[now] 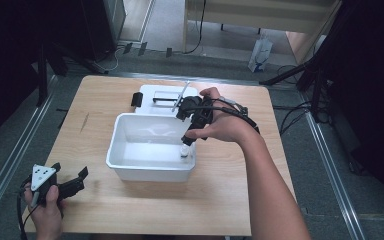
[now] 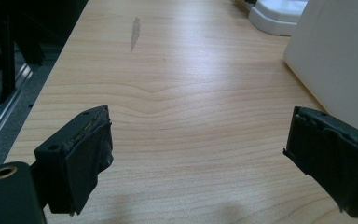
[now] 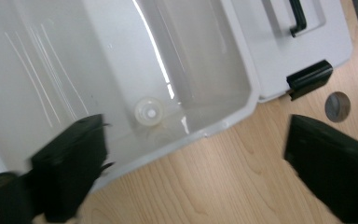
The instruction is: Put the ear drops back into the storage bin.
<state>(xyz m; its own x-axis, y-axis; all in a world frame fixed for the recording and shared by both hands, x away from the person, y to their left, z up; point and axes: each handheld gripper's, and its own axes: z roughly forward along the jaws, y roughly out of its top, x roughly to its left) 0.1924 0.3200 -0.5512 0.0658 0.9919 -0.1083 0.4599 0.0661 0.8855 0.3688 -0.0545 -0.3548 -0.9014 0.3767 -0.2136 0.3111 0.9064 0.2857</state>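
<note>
Right now your right gripper (image 1: 187, 142) hangs over the tub's (image 1: 117, 150) near right corner, jaws spread wide and holding nothing. Below it a small white cap (image 3: 150, 113) lies on the tub floor, close to that corner wall. By the look of it the cap is already in the tub, or waits to be lifted out; you cannot tell which. Your left gripper (image 1: 77, 181) rests at the table's (image 1: 230, 200) near left corner, jaws also apart and empty. Beyond the tub lies its lid (image 1: 152, 92). You have open table left and right of the tub, yet the wall crowds the cap.
</note>
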